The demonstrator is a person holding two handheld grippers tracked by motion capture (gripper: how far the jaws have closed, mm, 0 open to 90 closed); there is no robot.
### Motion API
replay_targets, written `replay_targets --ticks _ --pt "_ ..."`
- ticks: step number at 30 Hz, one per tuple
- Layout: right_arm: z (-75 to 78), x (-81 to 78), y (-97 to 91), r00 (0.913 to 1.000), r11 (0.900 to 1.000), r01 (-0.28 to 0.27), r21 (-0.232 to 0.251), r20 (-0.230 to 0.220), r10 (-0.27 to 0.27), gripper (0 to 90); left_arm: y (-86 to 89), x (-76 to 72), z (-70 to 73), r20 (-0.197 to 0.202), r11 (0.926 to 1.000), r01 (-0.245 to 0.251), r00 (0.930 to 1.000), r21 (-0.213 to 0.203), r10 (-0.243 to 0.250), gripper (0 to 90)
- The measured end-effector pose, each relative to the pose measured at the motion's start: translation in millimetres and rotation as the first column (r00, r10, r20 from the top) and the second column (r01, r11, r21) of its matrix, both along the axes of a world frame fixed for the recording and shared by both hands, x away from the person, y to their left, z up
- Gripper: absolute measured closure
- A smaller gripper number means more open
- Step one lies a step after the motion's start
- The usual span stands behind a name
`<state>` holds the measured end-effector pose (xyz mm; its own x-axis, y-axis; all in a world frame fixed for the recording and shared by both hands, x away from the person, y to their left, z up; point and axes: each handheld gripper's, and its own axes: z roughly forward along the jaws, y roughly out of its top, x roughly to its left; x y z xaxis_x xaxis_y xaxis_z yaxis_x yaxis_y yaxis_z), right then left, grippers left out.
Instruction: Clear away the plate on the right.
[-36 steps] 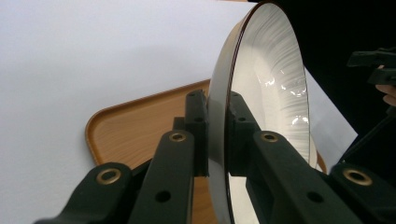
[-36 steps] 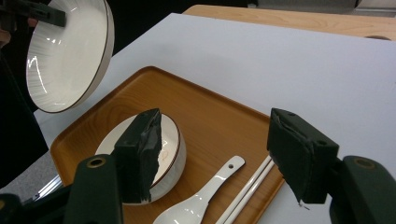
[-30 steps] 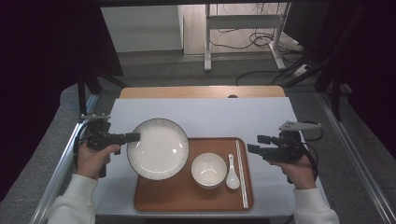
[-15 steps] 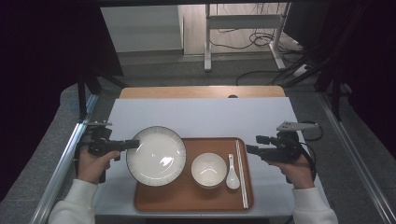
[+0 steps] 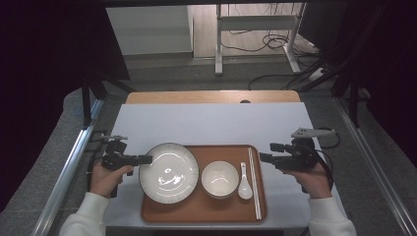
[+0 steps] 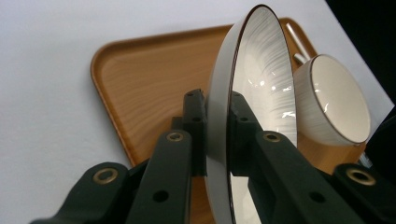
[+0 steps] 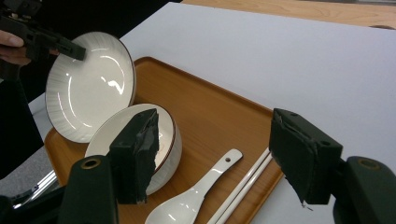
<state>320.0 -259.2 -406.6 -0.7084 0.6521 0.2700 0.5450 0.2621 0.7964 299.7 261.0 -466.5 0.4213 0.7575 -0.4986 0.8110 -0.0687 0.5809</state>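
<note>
At nine o'clock on the bench, the left gripper (image 5: 145,159) has its jaws pinching the rim of the plate (image 5: 168,172) — in the left gripper view the black pads sit either side of the white edge. The plate hangs over the left half of the wooden tray (image 5: 206,206), tilted, its far edge seemingly near or on the tray floor. Just beside it toward three o'clock stand the bowl (image 5: 220,179), the spoon (image 5: 244,180) and the chopsticks (image 5: 254,182), all on the tray. Farther right, off the tray's edge, the right gripper (image 5: 263,157) hovers with jaws spread wide and nothing between them.

The step in hand looks like setting the plate down on the tray. Next — lower the held edge until the plate lies flat, clear of the bowl, then spread the jaws and draw back toward nine o'clock.
</note>
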Motion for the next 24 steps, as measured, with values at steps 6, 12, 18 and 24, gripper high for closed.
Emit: replay_targets --ticks 6,12,18,24 --pt "-0.9 0.2 1.7 1.0 0.9999 -0.007 -0.01 -0.004 0.007 32.5 -4.0 1.9 -9.9 -0.017 0.9998 0.008 0.9998 0.018 -0.008 81.3" --pt "-1.1 0.2 1.9 0.9999 0.9999 -0.009 -0.012 -0.005 0.009 32.5 -5.9 4.5 -17.6 -0.03 0.9992 0.029 0.9992 0.029 -0.028 82.4" --pt "-1.6 0.3 2.3 0.9999 0.9998 -0.01 -0.016 -0.006 0.01 32.5 -6.4 7.0 -23.3 -0.03 0.9968 0.019 0.9994 0.077 -0.017 83.7" --pt "-3.4 1.1 3.2 0.9999 0.9997 -0.011 -0.021 -0.01 0.011 32.3 -11.1 7.8 -26.7 -0.025 0.9942 0.033 0.9992 0.102 -0.031 82.3"
